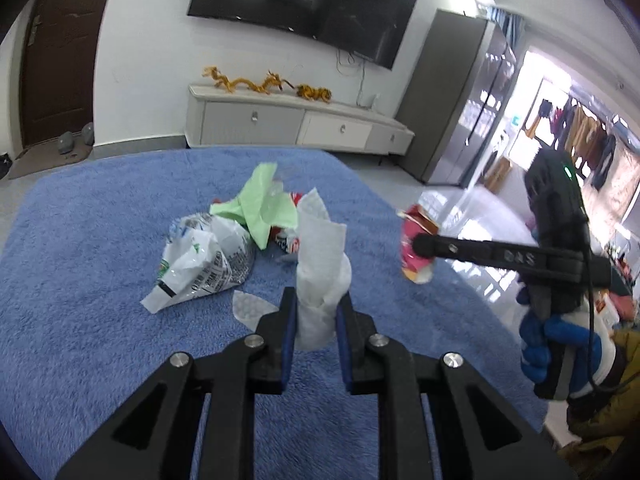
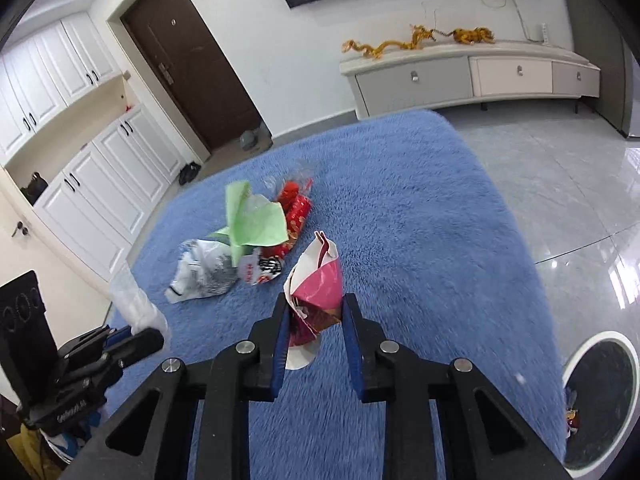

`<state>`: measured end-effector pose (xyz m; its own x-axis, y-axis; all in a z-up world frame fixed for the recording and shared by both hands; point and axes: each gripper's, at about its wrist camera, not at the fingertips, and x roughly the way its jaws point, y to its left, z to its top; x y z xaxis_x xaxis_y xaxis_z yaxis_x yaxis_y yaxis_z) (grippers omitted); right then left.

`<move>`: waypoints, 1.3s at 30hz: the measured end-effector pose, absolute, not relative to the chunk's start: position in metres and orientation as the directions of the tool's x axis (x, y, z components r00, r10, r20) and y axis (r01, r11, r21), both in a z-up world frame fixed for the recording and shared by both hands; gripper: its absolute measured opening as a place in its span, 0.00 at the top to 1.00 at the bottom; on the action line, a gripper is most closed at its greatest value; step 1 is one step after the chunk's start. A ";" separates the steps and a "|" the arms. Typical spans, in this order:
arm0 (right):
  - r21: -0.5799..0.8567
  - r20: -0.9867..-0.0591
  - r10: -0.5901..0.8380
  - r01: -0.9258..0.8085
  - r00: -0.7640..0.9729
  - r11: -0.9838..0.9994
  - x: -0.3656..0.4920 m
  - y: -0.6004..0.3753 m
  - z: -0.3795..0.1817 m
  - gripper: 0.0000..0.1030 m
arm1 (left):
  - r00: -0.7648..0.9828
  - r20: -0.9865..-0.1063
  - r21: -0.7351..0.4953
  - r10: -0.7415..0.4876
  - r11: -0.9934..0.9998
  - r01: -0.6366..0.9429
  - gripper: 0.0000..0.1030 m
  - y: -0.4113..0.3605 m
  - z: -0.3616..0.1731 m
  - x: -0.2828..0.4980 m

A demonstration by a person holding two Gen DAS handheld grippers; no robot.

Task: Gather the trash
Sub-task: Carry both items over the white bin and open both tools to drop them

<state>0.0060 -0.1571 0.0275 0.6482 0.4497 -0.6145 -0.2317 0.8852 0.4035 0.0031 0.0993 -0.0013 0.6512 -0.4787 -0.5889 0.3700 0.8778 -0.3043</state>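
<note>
My left gripper (image 1: 317, 304) is shut on a crumpled white paper towel (image 1: 320, 256) held above the blue fuzzy cover (image 1: 100, 320). My right gripper (image 2: 315, 312) is shut on a pink and white wrapper (image 2: 318, 280); it also shows in the left wrist view (image 1: 414, 240). A trash pile lies on the cover: a white printed bag (image 1: 204, 258), green paper (image 1: 262, 208) and red wrappers (image 2: 296, 210). A small clear plastic piece (image 1: 250, 306) lies near my left fingers.
A round bin with a white rim (image 2: 602, 396) stands on the tiled floor at the lower right of the right wrist view. A TV console (image 1: 296, 120) and a brown door (image 2: 192, 56) are along the far wall.
</note>
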 end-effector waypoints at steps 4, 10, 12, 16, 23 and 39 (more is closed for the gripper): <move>0.419 -0.564 0.452 -0.232 0.691 0.878 -0.025 -0.173 0.049 0.77 | 0.672 -0.562 -0.334 -0.483 0.875 0.350 0.83 0.108 0.018 -0.013; 0.417 -0.490 0.423 -0.222 0.762 0.882 -0.070 -0.203 0.080 0.77 | 0.708 -0.527 -0.283 -0.470 0.883 0.375 0.83 0.098 0.053 -0.039; 0.410 -0.468 0.406 -0.215 0.785 0.887 -0.085 -0.215 0.088 0.77 | 0.710 -0.523 -0.276 -0.472 0.882 0.382 0.83 0.091 0.061 -0.043; 0.408 -0.431 0.373 -0.191 0.822 0.893 -0.109 -0.240 0.100 0.77 | 0.696 -0.516 -0.276 -0.499 0.866 0.417 0.83 0.066 0.078 -0.050; 0.367 -0.393 0.248 -0.096 0.886 0.925 -0.150 -0.302 0.114 0.77 | 0.660 -0.504 -0.260 -0.557 0.827 0.499 0.83 -0.003 0.103 -0.048; 0.404 -0.499 0.051 0.181 0.865 0.897 -0.173 -0.432 0.036 0.77 | 0.391 -0.653 -0.257 -0.649 0.675 0.692 0.81 -0.244 0.059 -0.023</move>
